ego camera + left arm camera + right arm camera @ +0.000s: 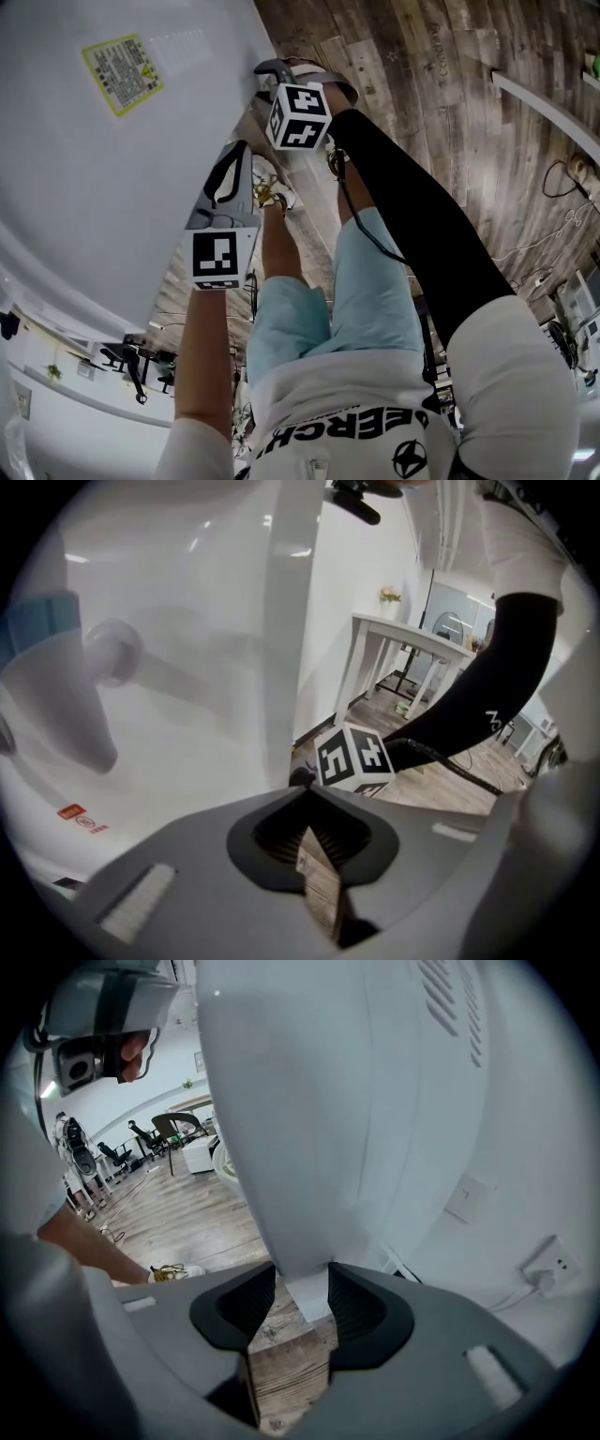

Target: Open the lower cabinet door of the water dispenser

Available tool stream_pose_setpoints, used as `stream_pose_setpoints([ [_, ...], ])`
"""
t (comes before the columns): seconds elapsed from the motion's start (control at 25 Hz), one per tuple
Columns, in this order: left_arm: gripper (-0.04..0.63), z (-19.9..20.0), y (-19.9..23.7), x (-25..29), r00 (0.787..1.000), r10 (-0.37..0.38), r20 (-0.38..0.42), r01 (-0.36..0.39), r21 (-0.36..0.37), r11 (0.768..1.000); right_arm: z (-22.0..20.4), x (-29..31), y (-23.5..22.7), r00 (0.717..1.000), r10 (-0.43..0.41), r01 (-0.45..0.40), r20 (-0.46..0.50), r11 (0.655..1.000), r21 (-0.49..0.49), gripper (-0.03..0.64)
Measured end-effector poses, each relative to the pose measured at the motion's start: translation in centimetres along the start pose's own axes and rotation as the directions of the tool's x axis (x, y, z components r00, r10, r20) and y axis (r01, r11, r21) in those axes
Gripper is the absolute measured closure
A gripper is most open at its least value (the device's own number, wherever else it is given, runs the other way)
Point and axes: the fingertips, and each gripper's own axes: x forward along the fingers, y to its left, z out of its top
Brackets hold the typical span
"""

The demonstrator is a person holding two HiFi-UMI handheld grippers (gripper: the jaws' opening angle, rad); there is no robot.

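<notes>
two grippers, each with one marker cube, reach out past a shirt whose print reads in part "erch". my left gripper has its jaws together with nothing between them, the tips just at an upright white edge of the one water dispenser. my right gripper has its jaws apart. the bottom corner of the lower cabinet door shows between them, and i cannot tell whether a pad presses on it. above the left gripper the dispenser carries one yellow-edged sticker, its print too small to read. left of that gripper are two small red marks, also unreadable. farther off, right of the right gripper, is one wall socket, and beyond the cubes one white table on a wood-plank floor.
</notes>
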Motion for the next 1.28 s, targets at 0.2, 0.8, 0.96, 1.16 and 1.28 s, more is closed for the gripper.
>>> stream_pose_setpoints([
  [0.2, 0.537, -0.5, 0.5, -0.3, 1.000, 0.011, -0.007, -0.011, -0.002, 1.000, 0.1, 0.2, 0.1, 1.000, 0.014, -0.014, -0.007, 1.000, -0.006, 0.456],
  [0.8, 0.537, -1.9, 1.2, -0.7, 0.999, 0.037, -0.011, -0.038, -0.029, 0.999, -0.1, 0.3, -0.1, 1.000, -0.010, 0.009, -0.005, 0.999, -0.031, 0.454],
  [0.96, 0.537, -2.8, 1.8, -0.9, 0.998, 0.052, -0.023, -0.052, -0.033, 0.998, -0.1, 0.3, -0.1, 1.000, -0.023, 0.022, -0.011, 0.999, -0.037, 0.454],
  [1.16, 0.538, -2.8, 1.7, -1.1, 0.999, 0.050, -0.021, -0.051, -0.028, 0.998, -0.1, 0.3, -0.1, 0.999, -0.040, 0.039, -0.019, 0.999, -0.038, 0.454],
  [1.28, 0.538, -2.9, 1.4, -1.1, 0.999, 0.041, -0.029, -0.042, -0.014, 0.999, -0.1, 0.3, 0.0, 0.999, -0.048, 0.048, -0.015, 0.998, -0.032, 0.454],
])
